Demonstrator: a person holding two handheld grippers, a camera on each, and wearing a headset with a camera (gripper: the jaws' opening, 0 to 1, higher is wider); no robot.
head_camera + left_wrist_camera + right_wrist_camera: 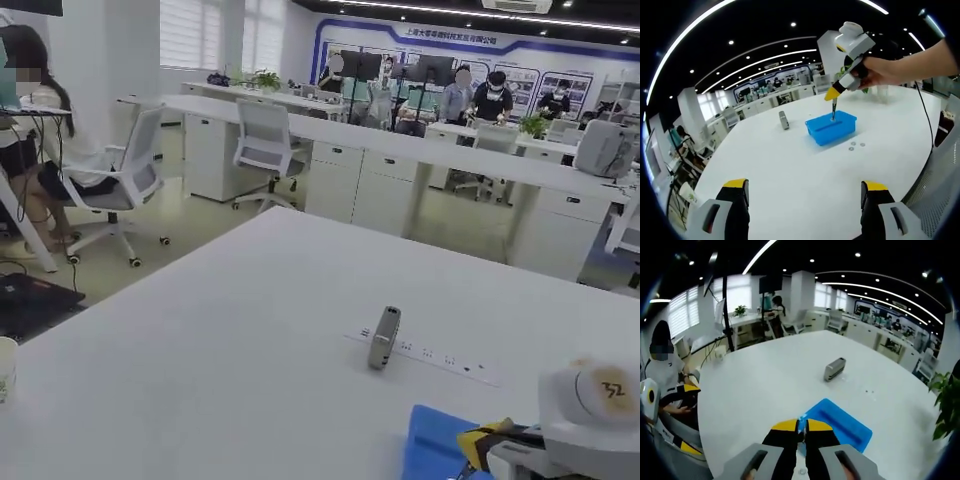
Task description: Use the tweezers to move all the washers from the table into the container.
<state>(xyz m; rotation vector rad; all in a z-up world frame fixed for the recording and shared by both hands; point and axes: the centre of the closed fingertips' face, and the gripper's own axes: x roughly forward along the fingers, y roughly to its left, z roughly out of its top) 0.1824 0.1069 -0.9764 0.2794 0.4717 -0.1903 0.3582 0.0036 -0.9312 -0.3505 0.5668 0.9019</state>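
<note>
Though the white table (790,170) lies steady, the blue container (831,129) could shift.
Our left gripper (805,186) gapes; our right gripper (832,94) clamps tweezers (833,109) dipping inside it; we might knock three washers (856,145) just beside it.

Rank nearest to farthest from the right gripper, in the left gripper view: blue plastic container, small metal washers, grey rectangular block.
1. Blue plastic container: below the right gripper.
2. Small metal washers: beside it.
3. Grey rectangular block: farther left.

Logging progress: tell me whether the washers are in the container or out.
Out, at least three: washers lie on the table beside the blue container. Whether any are inside, cannot tell.
</note>
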